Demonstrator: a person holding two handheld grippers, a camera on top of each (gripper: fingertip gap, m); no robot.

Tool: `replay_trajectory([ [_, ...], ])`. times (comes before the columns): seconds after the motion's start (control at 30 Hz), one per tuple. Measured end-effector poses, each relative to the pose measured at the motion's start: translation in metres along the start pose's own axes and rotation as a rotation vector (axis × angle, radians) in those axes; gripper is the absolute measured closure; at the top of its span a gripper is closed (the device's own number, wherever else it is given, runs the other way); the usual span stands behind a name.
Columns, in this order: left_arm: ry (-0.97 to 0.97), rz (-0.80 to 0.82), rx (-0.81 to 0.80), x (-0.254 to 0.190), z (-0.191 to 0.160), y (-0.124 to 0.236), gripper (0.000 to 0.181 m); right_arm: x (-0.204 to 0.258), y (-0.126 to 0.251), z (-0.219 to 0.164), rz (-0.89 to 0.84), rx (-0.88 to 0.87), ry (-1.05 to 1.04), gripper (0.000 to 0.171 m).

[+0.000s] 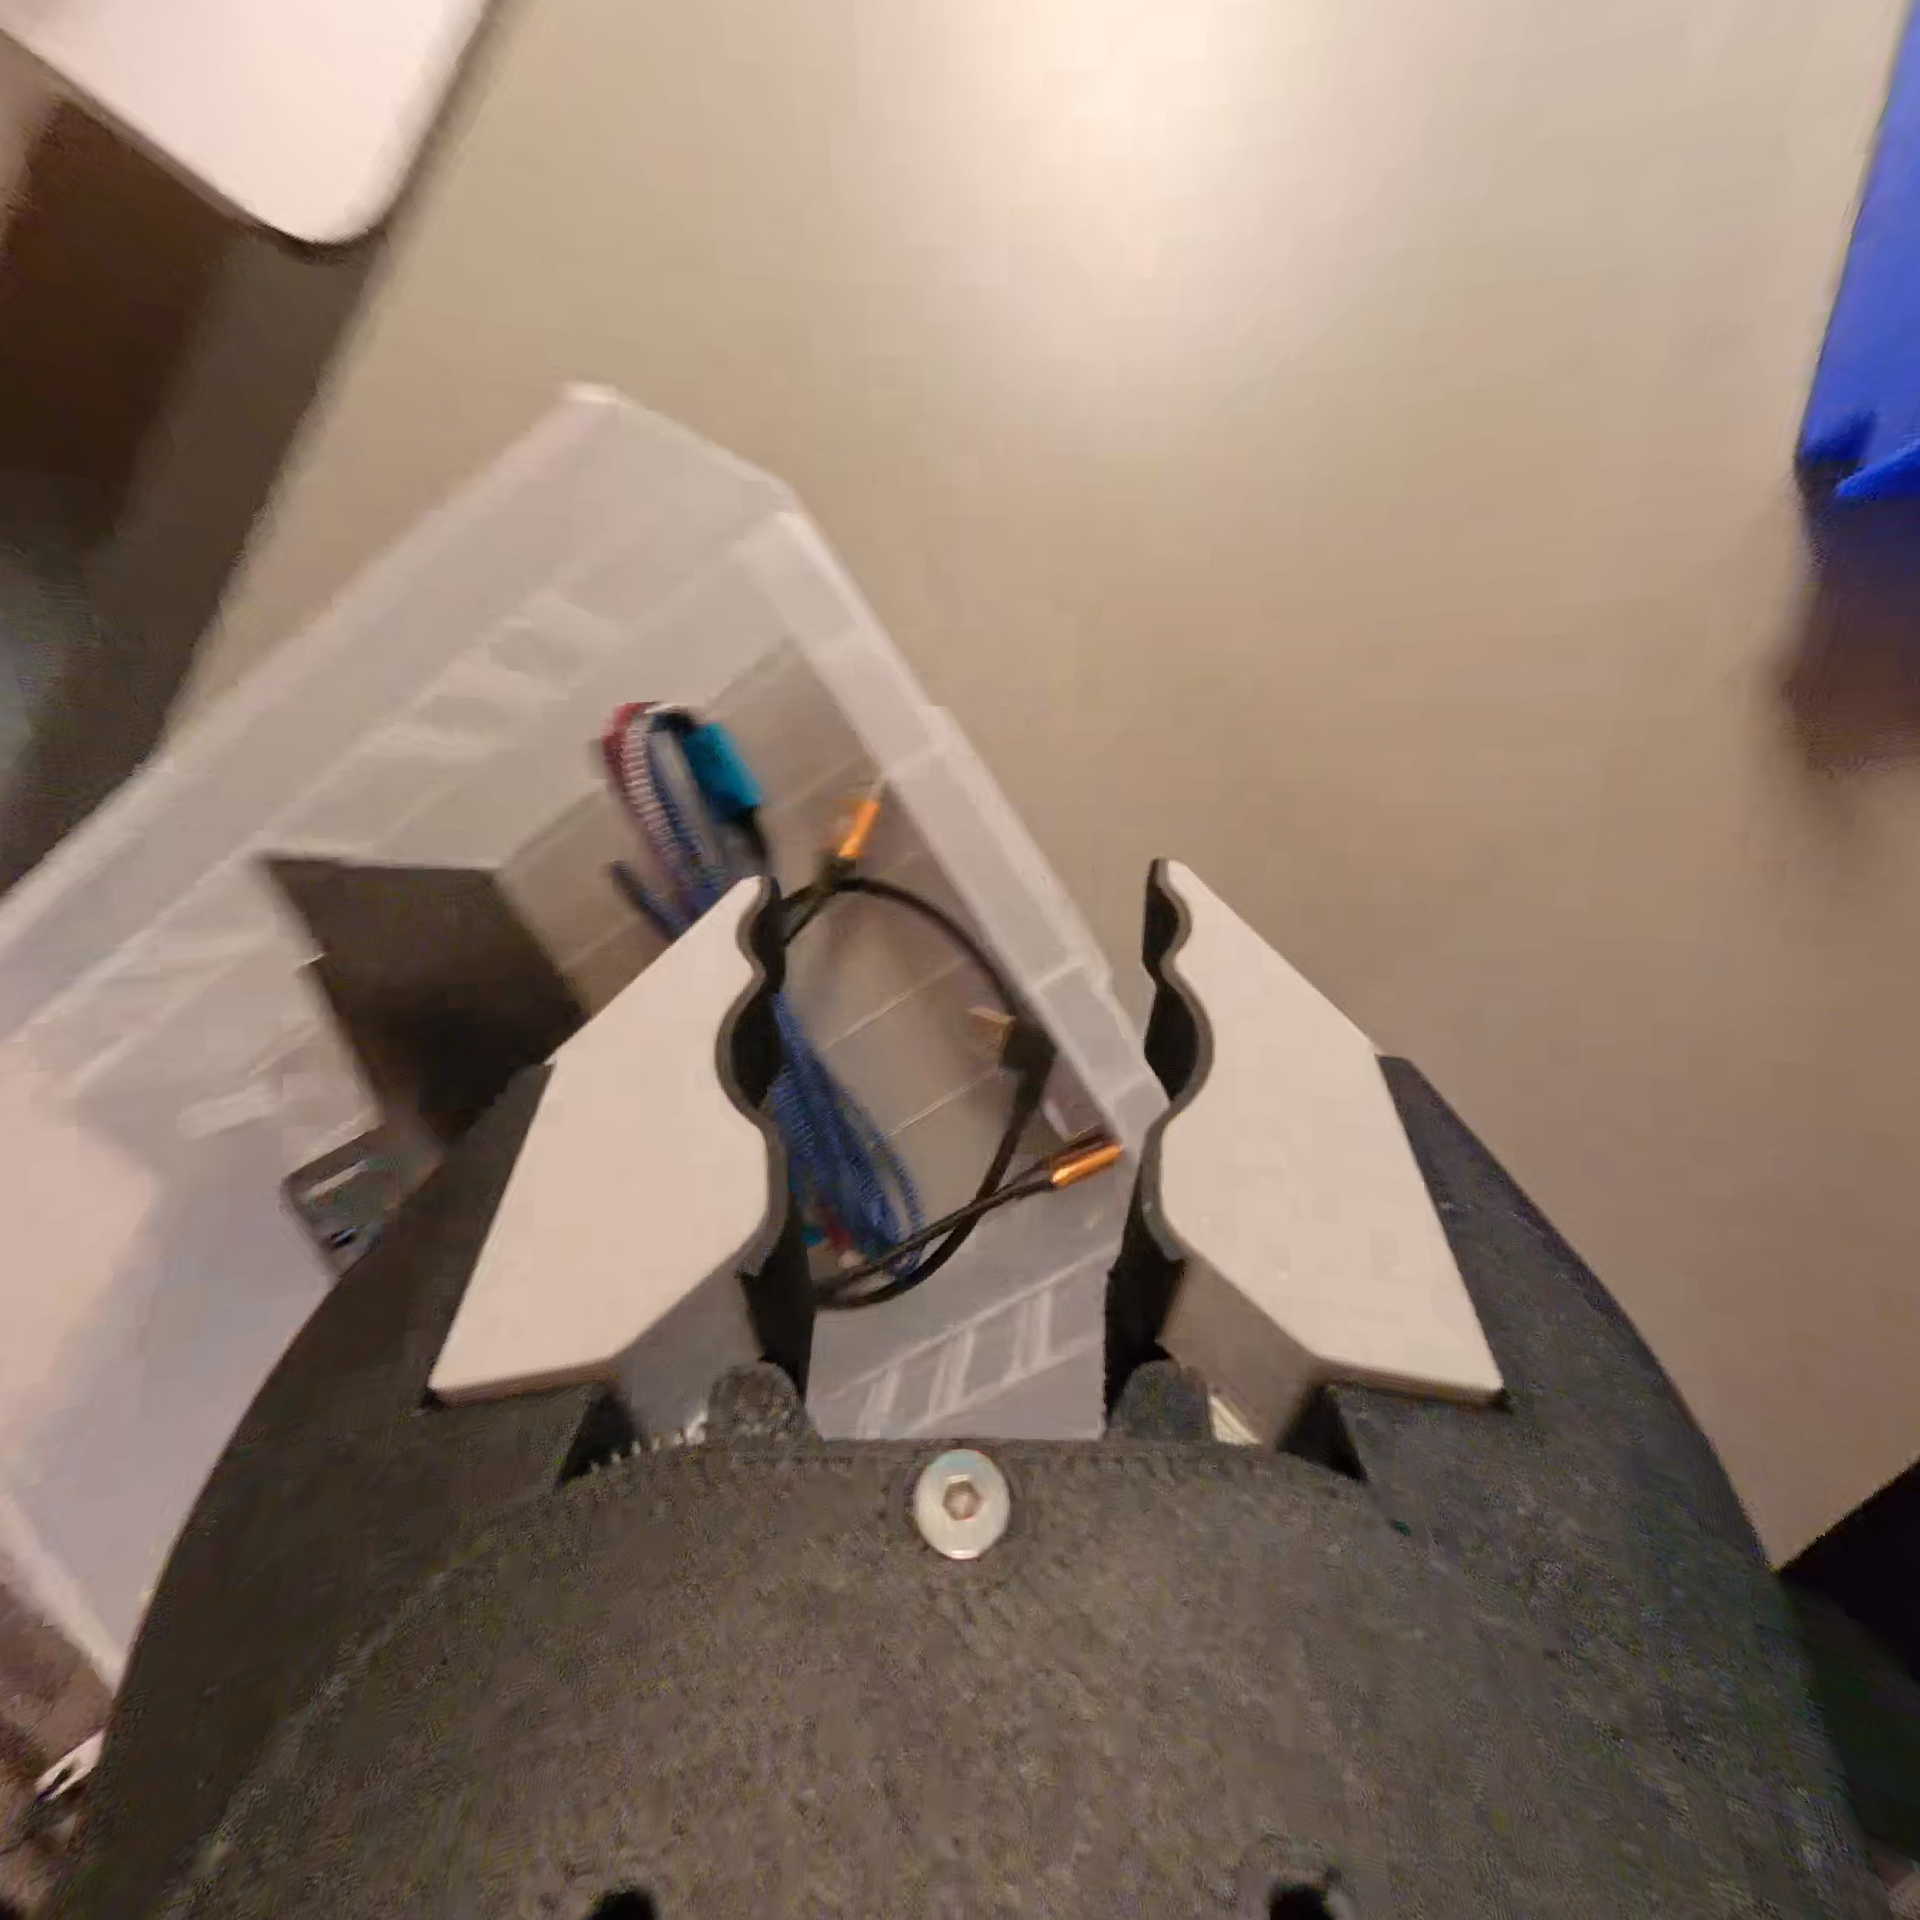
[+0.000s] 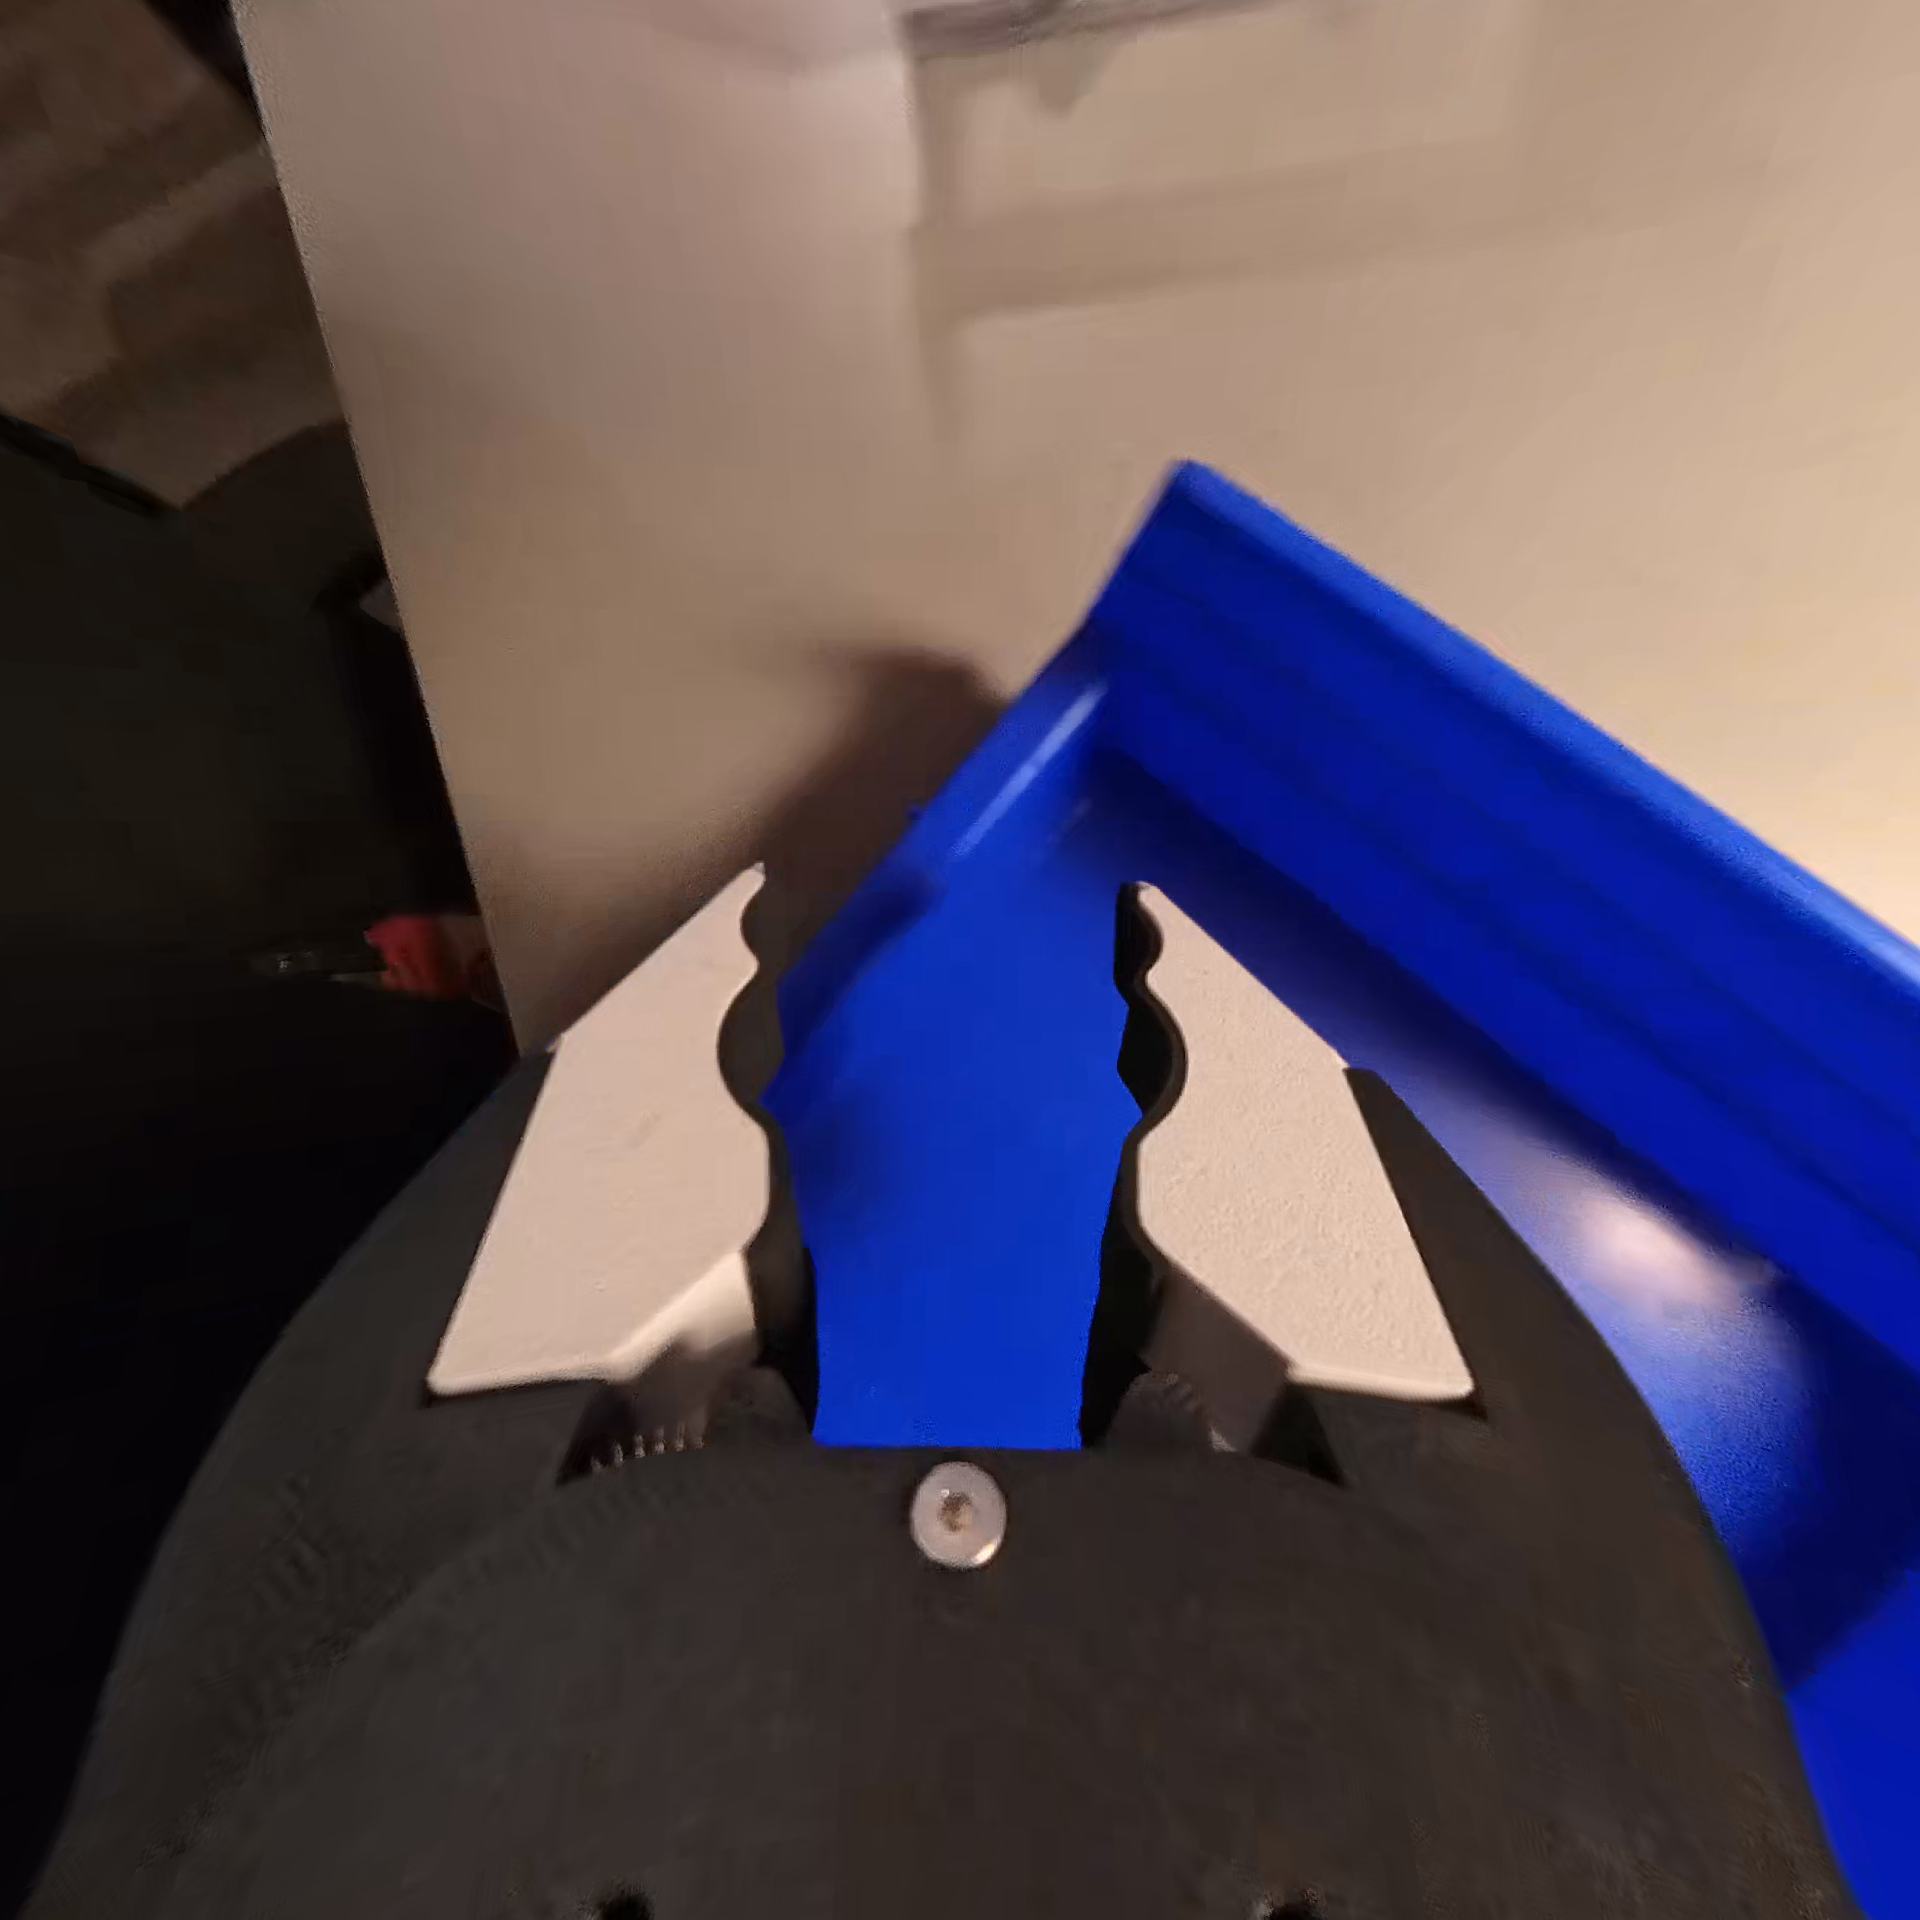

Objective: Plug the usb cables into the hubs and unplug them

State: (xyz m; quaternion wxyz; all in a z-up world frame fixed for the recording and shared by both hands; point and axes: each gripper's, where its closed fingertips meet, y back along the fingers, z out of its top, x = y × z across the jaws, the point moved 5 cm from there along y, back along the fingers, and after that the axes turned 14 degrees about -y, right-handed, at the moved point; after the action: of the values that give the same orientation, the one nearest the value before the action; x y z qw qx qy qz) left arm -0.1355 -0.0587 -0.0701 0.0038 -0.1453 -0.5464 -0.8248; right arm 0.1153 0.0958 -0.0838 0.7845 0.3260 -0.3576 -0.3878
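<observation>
Left tongs [image 1: 961, 883] released, empty; black usb cable [image 1: 971, 1049] in clear bin [image 1: 582, 582] between tips, 12 o'clock. Right tongs [image 2: 940, 883] released over blue bin [image 2: 1455, 831].

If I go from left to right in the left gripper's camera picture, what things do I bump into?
Clear plastic box → blue braided cable inside it → black cable with orange tips → bare beige table → blue bin at the right edge.

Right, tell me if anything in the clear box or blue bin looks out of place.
Nothing stands out. The thin black cable with orange tips and blue braided cable lie loosely tangled inside the clear plastic box; the blue plastic bin shows nothing inside.
</observation>
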Motion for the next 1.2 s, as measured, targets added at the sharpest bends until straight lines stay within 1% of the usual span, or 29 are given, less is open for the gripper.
replay_trajectory([
  [0.07,-0.006,-0.029,0.115,-0.007,0.003,-0.036,0.11,0.005,-0.024,-0.003,-0.031,0.078,0.045,0.106],
  [0.1,-0.011,-0.012,0.181,-0.005,-0.001,-0.049,0.118,0.004,-0.034,-0.007,-0.057,0.118,0.069,0.109],
  [0.13,-0.034,0.005,0.239,-0.005,-0.006,-0.058,0.135,0.002,-0.04,-0.013,-0.077,0.155,0.09,0.116],
  [0.17,-0.065,-0.002,0.262,-0.008,-0.009,-0.063,0.143,0.001,-0.044,-0.017,-0.073,0.176,0.1,0.119],
  [0.2,-0.073,0.013,0.252,-0.008,-0.011,-0.062,0.143,0.002,-0.043,-0.019,-0.049,0.17,0.092,0.125],
  [0.27,-0.089,-0.026,0.267,-0.016,-0.021,-0.056,0.145,-0.003,-0.035,-0.027,-0.051,0.176,0.105,0.133],
  [0.33,-0.124,-0.071,0.314,-0.026,-0.04,-0.045,0.146,-0.015,-0.021,-0.039,-0.089,0.19,0.133,0.136],
  [0.43,-0.145,-0.142,0.423,-0.041,-0.084,-0.024,0.15,-0.037,0.007,-0.065,-0.151,0.232,0.117,0.14],
  [0.5,-0.138,-0.158,0.493,-0.049,-0.118,-0.008,0.152,-0.053,0.027,-0.083,-0.228,0.247,0.082,0.135],
  [0.53,-0.12,-0.139,0.499,-0.051,-0.132,0.0,0.151,-0.061,0.037,-0.091,-0.274,0.244,0.058,0.133],
  [0.57,-0.084,-0.107,0.465,-0.052,-0.141,0.008,0.147,-0.067,0.046,-0.097,-0.318,0.225,0.03,0.13],
  [0.63,0.024,-0.045,0.29,-0.057,-0.142,0.024,0.131,-0.071,0.061,-0.101,-0.369,0.127,-0.043,0.125],
  [0.73,0.253,0.157,-0.092,-0.055,-0.118,0.037,0.122,-0.07,0.073,-0.091,-0.46,-0.104,-0.165,0.115],
  [0.77,0.343,0.223,-0.227,-0.053,-0.108,0.037,0.119,-0.068,0.074,-0.086,-0.49,-0.189,-0.205,0.112],
  [0.8,0.416,0.274,-0.321,-0.052,-0.102,0.035,0.116,-0.066,0.073,-0.081,-0.519,-0.252,-0.247,0.109],
  [0.83,0.461,0.321,-0.351,-0.052,-0.099,0.028,0.116,-0.063,0.07,-0.076,-0.548,-0.3,-0.275,0.106],
  [0.97,0.507,0.522,-0.29,-0.04,-0.095,-0.001,0.118,-0.058,0.049,-0.044,-0.601,-0.481,-0.363,0.101],
  [1.03,0.503,0.622,-0.261,-0.034,-0.097,-0.005,0.133,-0.072,0.042,-0.034,-0.693,-0.539,-0.404,0.105],
  [1.07,0.497,0.668,-0.256,-0.034,-0.098,-0.003,0.139,-0.08,0.041,-0.032,-0.755,-0.571,-0.41,0.115],
  [1.1,0.484,0.687,-0.27,-0.036,-0.099,-0.001,0.141,-0.086,0.042,-0.033,-0.792,-0.606,-0.409,0.132],
  [1.13,0.479,0.701,-0.287,-0.039,-0.101,0.002,0.144,-0.088,0.042,-0.035,-0.788,-0.64,-0.408,0.15],
  [1.2,0.469,0.723,-0.298,-0.044,-0.11,0.008,0.149,-0.085,0.046,-0.044,-0.7,-0.691,-0.42,0.152],
])
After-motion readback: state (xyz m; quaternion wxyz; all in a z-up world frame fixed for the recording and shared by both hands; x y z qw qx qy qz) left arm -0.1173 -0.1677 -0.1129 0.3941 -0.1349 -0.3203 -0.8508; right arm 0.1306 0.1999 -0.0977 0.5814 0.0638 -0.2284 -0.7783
